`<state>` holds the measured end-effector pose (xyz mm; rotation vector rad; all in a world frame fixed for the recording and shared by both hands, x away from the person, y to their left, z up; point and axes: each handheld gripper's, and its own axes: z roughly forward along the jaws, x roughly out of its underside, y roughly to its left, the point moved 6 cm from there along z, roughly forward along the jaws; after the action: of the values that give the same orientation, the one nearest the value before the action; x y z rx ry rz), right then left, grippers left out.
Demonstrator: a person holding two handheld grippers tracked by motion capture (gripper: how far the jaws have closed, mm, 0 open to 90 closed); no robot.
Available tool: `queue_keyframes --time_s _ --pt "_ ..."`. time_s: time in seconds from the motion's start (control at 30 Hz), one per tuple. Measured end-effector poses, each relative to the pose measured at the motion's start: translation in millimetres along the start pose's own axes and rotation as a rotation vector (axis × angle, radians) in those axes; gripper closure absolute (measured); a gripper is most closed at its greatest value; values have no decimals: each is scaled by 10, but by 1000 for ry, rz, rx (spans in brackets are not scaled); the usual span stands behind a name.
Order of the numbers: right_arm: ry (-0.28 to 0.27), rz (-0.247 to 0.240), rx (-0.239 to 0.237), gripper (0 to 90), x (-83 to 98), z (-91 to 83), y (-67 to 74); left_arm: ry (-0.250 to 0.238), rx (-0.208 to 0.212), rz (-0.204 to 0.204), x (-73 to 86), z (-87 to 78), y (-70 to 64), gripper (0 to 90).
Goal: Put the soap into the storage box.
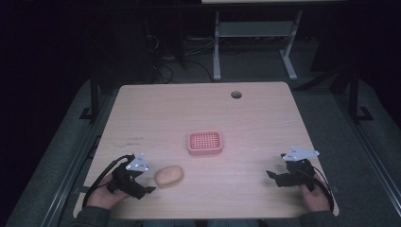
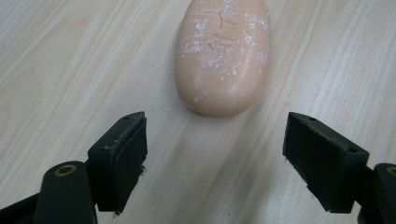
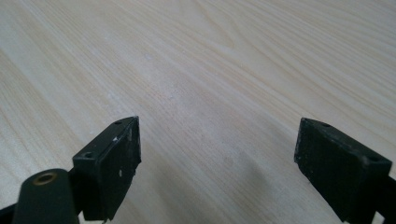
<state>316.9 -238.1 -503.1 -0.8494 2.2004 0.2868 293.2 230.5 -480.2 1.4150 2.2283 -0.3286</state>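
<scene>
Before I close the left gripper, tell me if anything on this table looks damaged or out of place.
The bar of soap lies on the bare table, outside the pink soap dish. Its top is scuffed with white scratches. The left gripper is open just short of it; the right gripper is open over bare wood.

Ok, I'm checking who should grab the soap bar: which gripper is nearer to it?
Left. The left gripper sits just beside the soap bar, open jaws facing it without touching. The right gripper is far across the table, open.
</scene>
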Motion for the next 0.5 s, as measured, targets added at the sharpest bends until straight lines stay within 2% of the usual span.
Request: queue_keyframes --time_s 0.5 --pt "0 -2 -1 142 2 -1 -2 4 12 28 -131 40 -6 216"
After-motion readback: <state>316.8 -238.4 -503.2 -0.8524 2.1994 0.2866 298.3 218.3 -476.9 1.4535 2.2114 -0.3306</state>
